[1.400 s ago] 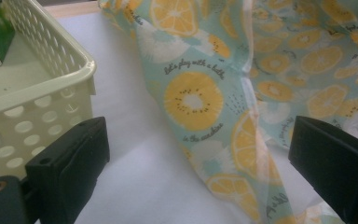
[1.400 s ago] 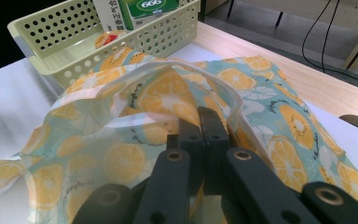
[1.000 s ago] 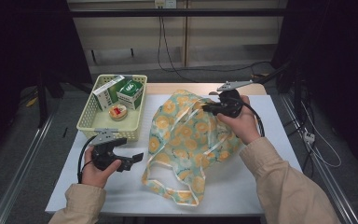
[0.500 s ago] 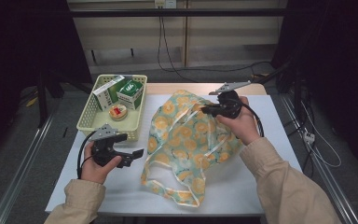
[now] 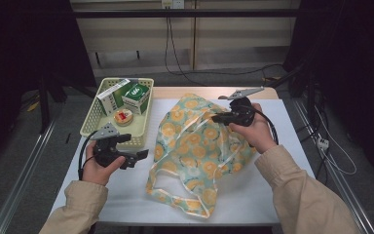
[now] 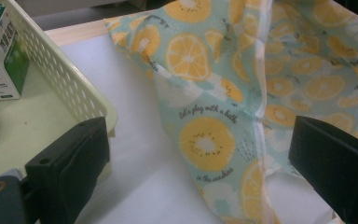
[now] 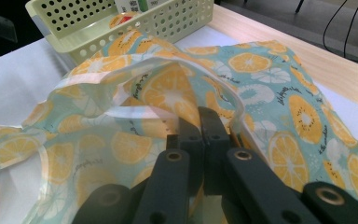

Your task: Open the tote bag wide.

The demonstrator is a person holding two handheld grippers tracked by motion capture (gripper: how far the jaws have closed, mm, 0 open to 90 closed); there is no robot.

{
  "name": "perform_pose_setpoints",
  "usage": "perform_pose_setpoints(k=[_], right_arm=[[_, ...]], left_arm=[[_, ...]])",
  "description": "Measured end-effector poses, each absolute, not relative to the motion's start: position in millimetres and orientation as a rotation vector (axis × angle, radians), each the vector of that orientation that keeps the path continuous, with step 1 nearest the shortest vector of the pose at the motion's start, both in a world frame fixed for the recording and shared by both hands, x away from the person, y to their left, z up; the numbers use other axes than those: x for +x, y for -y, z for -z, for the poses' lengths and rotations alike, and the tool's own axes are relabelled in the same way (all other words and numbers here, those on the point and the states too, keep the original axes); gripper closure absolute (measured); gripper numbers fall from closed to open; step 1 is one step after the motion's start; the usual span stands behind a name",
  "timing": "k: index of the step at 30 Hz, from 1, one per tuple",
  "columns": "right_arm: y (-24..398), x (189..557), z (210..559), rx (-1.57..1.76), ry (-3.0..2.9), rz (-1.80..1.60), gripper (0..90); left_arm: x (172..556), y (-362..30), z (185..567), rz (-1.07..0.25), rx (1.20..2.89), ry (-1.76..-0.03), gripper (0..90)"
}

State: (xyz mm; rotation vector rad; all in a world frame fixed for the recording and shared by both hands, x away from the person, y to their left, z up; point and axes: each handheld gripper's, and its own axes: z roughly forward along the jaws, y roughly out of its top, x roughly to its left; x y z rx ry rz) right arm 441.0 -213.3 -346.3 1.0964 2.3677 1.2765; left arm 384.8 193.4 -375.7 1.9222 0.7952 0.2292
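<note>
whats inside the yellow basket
In the basket: two green-and-white boxes standing at the far end, and a small round tin with a red mark in front of them. The near wall hides part of the floor.

The bag (image 5: pixel 199 146) is a thin, pale teal sack printed all over with orange slices and small lines of script; it lies slumped and crumpled across the middle of the white table cover (image 5: pixel 126 187), just beside the yellow basket (image 5: pixel 93 119); its far upper part is lifted into a soft peak where the right gripper (image 5: pixel 216 117) pinches a fold of the fabric; its pale loop handles trail flat toward the near edge.
</note>
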Motion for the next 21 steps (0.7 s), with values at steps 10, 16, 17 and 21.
perform_pose_setpoints(k=[10,16,17,21], right_arm=[[215.1,440.0,347.7,1.098,-2.375,-1.288,89.8],[213.4,439.5,350.8,1.092,-2.389,-1.283,89.8],[213.6,439.6,351.2,1.093,-2.389,-1.284,89.8],[215.2,438.9,353.0,1.095,-2.39,-1.284,89.8]], left_arm=[[400.3,-193.4,373.7,-0.219,1.915,-0.822,4.9],[410.0,-194.9,369.3,-0.231,1.907,-0.83,4.9],[410.0,-194.9,369.3,-0.231,1.907,-0.83,4.9],[416.1,-195.2,369.6,-0.232,1.903,-0.837,4.9]])
